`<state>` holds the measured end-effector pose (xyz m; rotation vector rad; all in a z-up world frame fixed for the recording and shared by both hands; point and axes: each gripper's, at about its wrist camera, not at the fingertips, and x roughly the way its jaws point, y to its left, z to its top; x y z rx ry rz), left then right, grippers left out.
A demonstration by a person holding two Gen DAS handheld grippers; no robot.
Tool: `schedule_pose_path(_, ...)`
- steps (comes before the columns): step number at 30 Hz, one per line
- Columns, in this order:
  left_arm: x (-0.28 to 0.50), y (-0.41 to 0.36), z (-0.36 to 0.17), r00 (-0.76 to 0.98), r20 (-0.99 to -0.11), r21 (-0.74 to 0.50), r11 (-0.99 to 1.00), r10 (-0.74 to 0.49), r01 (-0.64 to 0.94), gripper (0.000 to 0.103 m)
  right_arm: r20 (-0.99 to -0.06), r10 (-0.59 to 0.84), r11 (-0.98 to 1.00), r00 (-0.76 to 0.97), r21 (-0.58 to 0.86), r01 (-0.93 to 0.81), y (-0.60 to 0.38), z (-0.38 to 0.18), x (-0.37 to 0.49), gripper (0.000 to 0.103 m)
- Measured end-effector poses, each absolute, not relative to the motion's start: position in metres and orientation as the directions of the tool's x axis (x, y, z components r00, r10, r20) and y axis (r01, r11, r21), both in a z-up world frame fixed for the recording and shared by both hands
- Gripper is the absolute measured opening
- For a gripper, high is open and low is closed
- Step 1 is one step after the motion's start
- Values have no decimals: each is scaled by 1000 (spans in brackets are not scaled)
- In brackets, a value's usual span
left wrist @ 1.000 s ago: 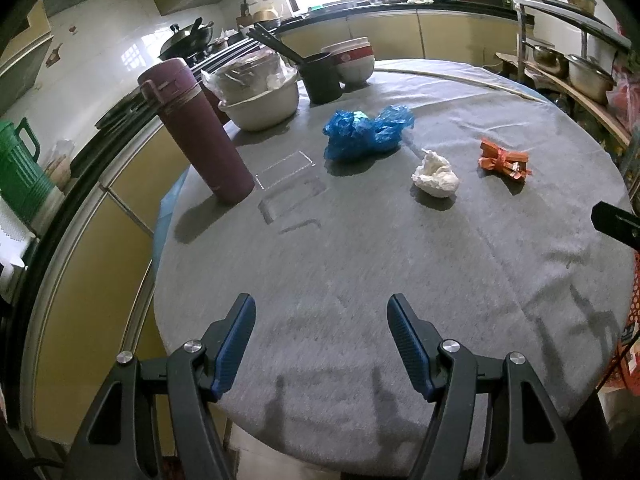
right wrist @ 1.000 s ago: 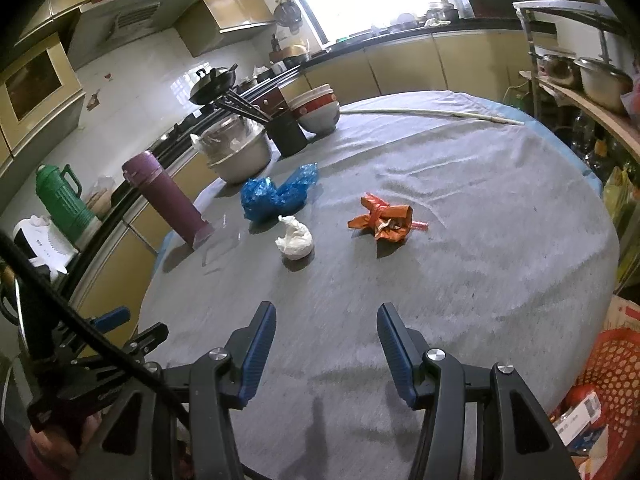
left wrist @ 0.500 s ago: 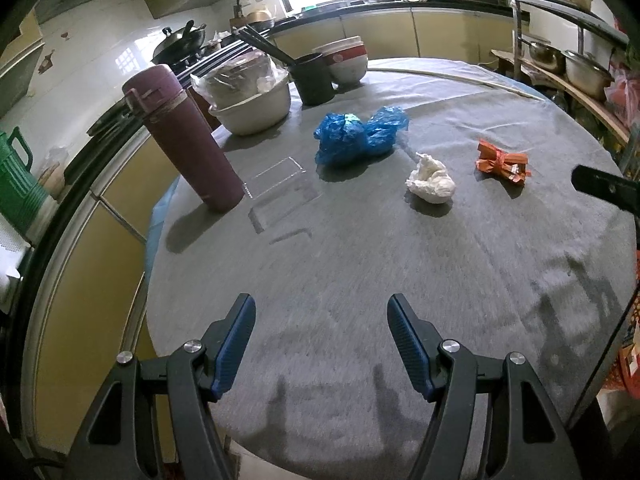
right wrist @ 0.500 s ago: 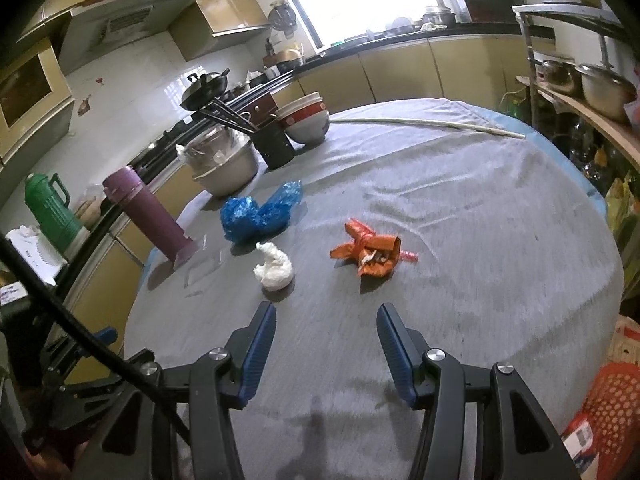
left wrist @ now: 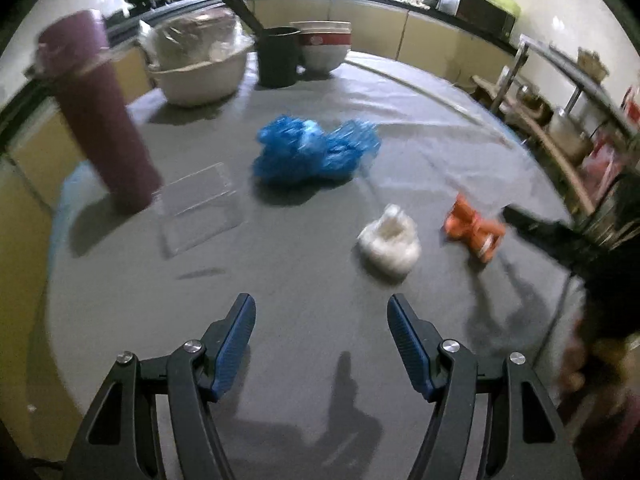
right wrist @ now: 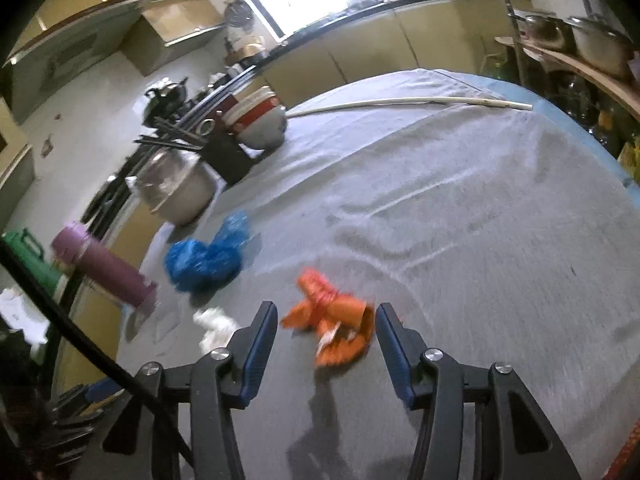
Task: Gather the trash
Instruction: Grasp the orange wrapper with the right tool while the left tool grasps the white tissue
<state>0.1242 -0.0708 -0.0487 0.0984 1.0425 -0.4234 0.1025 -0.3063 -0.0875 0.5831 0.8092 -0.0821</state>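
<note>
Three pieces of trash lie on the round grey table (left wrist: 304,272): a crumpled blue plastic bag (left wrist: 316,152), a white paper wad (left wrist: 390,244) and an orange wrapper (left wrist: 474,230). My left gripper (left wrist: 321,316) is open and empty, above the table short of the white wad. My right gripper (right wrist: 326,324) is open, its fingers on either side of the orange wrapper (right wrist: 330,322), not closed on it. The blue bag (right wrist: 208,256) and white wad (right wrist: 214,322) lie to its left.
A purple flask (left wrist: 102,116), a clear flat lid (left wrist: 200,208), a covered bowl (left wrist: 200,68), a black chopstick holder (left wrist: 278,56) and stacked bowls (left wrist: 324,46) stand at the table's far left. A long white stick (right wrist: 408,102) lies along the far edge. Shelves with pots (right wrist: 600,44) stand to the right.
Both grippers have moved forward toward the trash. The right gripper has come down around the orange wrapper, which was well ahead of it before. Both stay open.
</note>
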Motion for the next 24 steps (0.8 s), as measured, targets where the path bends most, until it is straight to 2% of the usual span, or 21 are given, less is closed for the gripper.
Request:
schedule_pose_path(4, 149, -89, -52, 400, -844, -214, 908, -358, 361, 69, -735, 188, 809, 651, 492, 322, -309, -106, 127, 53)
schedule_pose_path(9, 168, -113, -65, 356, -846, -273, 897, -396, 349, 68, -754, 198, 822, 627, 476, 312, -300, -114, 131, 41)
schedule_pose_path(11, 174, -120, -78, 316, -859, -298, 895, -403, 331, 53, -754, 200, 837, 626, 464, 291, -296, -113, 124, 35)
schedule_pose_path(12, 176, -121, -83, 298, -865, -305, 895, -403, 326, 36, -755, 188, 846, 628, 449, 286, -294, -112, 119, 34)
schedule_pose_path(13, 178, -123, -91, 270, -874, -314, 894, -404, 321, 28, -753, 188, 847, 631, 449, 284, -293, -110, 114, 31)
schedule_pose_path(14, 178, -123, -95, 258, -871, -331, 888, -418, 320, 28, -748, 195, 843, 634, 458, 281, -295, -109, 109, 26)
schedule_pose_path(16, 174, -122, -95, 280, -859, -335, 884, -429, 326, 27, -739, 202, 836, 642, 472, 280, -296, -107, 97, 26)
schedule_pose_path(19, 162, -121, -92, 291, -865, -302, 887, -409, 349, 12, -727, 212, 832, 653, 484, 270, -296, -102, 78, 25)
schedule_pose_path(24, 133, -108, -85, 298, -862, -282, 876, -410, 390, 5, -698, 237, 824, 676, 513, 240, -291, -91, 45, 25)
